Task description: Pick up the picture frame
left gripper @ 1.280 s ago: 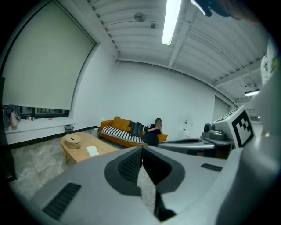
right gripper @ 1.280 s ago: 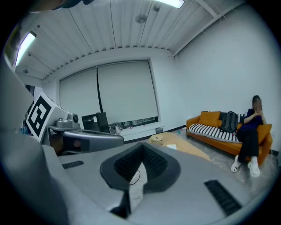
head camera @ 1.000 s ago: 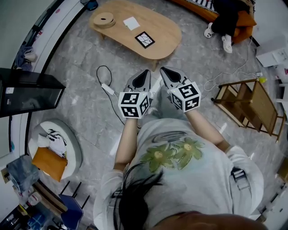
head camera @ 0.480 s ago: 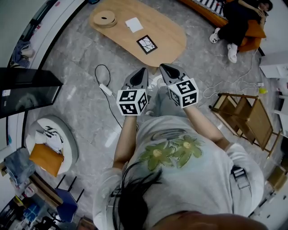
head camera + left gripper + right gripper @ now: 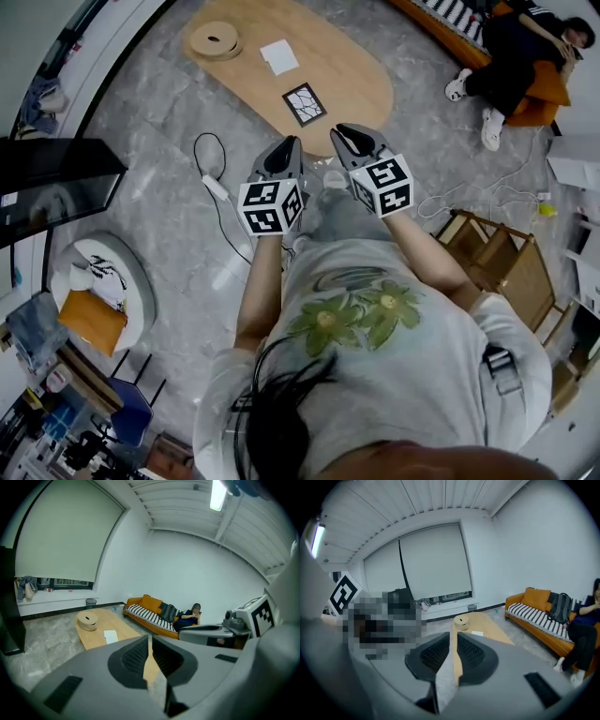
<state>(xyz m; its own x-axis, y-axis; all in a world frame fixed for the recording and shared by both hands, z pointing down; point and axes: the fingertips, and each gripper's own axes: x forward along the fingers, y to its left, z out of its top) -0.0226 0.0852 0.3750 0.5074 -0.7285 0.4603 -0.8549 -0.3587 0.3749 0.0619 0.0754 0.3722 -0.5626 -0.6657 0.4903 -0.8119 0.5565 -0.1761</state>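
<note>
- Head view: oval wooden table [image 5: 352,70] on a grey stone floor; all places below are relative to it.
- picture frame [image 5: 304,103] lies flat on the table top, black border, cracked-pattern picture, near the table edge facing the person. Nothing touches it.
- white paper [image 5: 279,56] on the table, farther in than the frame; round wooden box [image 5: 215,40] at the table's far left end.
- left gripper [image 5: 287,142] off the table, tips just short of its near edge, over the floor. Jaws together, only a hairline slit in the left gripper view, nothing held.
- right gripper [image 5: 350,130] beside the left one, tips at the table's near edge, apart from the frame. Its jaws have just been opening: narrow gap in the right gripper view, nothing between them.
- Both point forward and down at the table.
- black cable [image 5: 210,150] with a white plug block on the floor left of the table.
- orange sofa [image 5: 544,89] past the table's right end, a person [image 5: 520,52] lying on it.
- wooden rack [image 5: 506,262] on the floor, right of the table, nearer the wearer.
</note>
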